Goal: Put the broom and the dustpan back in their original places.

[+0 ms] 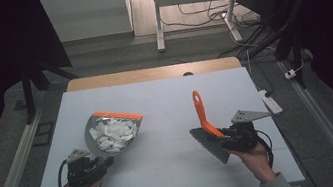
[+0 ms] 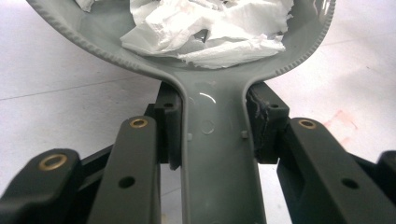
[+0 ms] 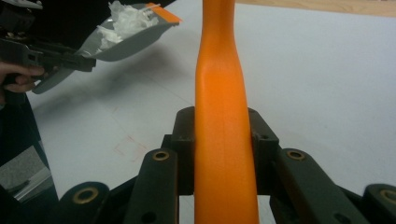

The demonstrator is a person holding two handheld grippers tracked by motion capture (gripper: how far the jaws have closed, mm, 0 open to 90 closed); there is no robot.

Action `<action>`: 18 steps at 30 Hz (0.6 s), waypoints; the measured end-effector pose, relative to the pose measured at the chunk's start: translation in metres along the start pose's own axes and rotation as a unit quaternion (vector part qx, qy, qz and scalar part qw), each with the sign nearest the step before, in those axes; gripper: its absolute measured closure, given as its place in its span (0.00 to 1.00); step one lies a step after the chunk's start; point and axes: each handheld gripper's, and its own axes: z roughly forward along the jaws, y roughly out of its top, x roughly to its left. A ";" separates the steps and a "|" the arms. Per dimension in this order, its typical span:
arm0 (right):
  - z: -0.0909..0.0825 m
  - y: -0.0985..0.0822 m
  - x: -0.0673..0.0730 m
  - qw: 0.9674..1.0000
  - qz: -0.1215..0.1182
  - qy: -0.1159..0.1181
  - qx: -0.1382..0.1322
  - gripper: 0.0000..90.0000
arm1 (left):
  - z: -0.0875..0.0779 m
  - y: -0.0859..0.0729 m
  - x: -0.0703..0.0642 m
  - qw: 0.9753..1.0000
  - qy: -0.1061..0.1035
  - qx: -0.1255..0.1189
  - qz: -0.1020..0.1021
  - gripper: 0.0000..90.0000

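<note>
A grey dustpan [image 1: 110, 133] with an orange front lip carries a heap of torn white paper [image 1: 112, 134]. My left gripper [image 1: 96, 164] is shut on the dustpan's grey handle [image 2: 215, 140], and the pan is lifted off the table, as the right gripper view shows [image 3: 126, 39]. The paper [image 2: 210, 32] lies just beyond the jaws in the left gripper view. My right gripper [image 1: 226, 136] is shut on the orange handle [image 3: 223, 116] of a brush [image 1: 205, 118]. The brush's grey bristle head [image 1: 211, 145] hangs low near the table, its handle pointing up and away.
The table [image 1: 166, 103] has a pale surface with a wooden strip along its far edge. A white power strip [image 1: 270, 101] lies at the table's right edge. Beyond the table stand a desk frame and loose cables on the floor.
</note>
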 end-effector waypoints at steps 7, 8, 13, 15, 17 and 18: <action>0.001 -0.002 -0.006 1.000 0.012 0.000 0.003 0.78 | 0.006 0.002 -0.002 1.000 0.006 0.003 -0.003 0.68; 0.002 -0.002 -0.007 1.000 0.015 0.000 0.005 0.78 | 0.007 0.002 -0.002 1.000 0.006 0.004 -0.006 0.68; 0.006 -0.005 -0.009 0.999 0.029 0.000 0.013 0.78 | 0.009 0.001 -0.004 1.000 0.012 0.001 -0.014 0.68; 0.007 -0.006 -0.010 0.999 0.036 0.000 0.015 0.78 | 0.010 0.001 -0.004 1.000 0.015 -0.001 -0.019 0.68; 0.008 -0.007 -0.012 0.999 0.045 0.003 0.015 0.78 | 0.011 0.000 -0.003 0.999 0.019 -0.001 -0.027 0.68; 0.009 -0.007 -0.013 0.999 0.048 0.002 0.017 0.78 | 0.011 0.000 -0.003 0.999 0.021 -0.001 -0.031 0.68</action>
